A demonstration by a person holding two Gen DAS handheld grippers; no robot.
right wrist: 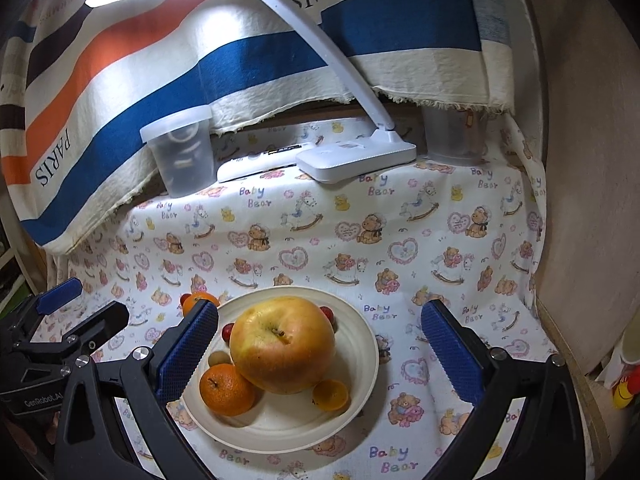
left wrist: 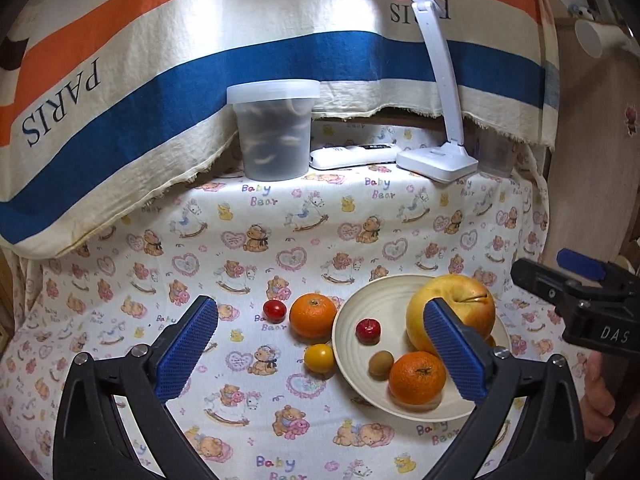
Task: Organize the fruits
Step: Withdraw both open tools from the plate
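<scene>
A cream plate [left wrist: 341,340] on the bear-print cloth holds a big yellow-red apple [left wrist: 460,300], an orange [left wrist: 417,378], a small red fruit [left wrist: 369,330] and a small brown one [left wrist: 381,363]. Left of the plate on the cloth lie a second orange [left wrist: 313,316], a red cherry tomato [left wrist: 274,309] and a yellow tomato [left wrist: 319,358]. My left gripper [left wrist: 320,312] hangs open above them, holding nothing. My right gripper [right wrist: 320,316] is open over the plate [right wrist: 366,344] and the apple [right wrist: 284,348], touching neither. Beside that apple lies a small orange-yellow fruit [right wrist: 330,394].
At the back stand a lidded translucent tub [left wrist: 274,132], a white remote [left wrist: 352,156], a lit white desk lamp [left wrist: 438,160] and a clear cup [left wrist: 496,156]. A striped cloth [left wrist: 160,80] hangs behind. A wooden board [right wrist: 580,200] walls the right side.
</scene>
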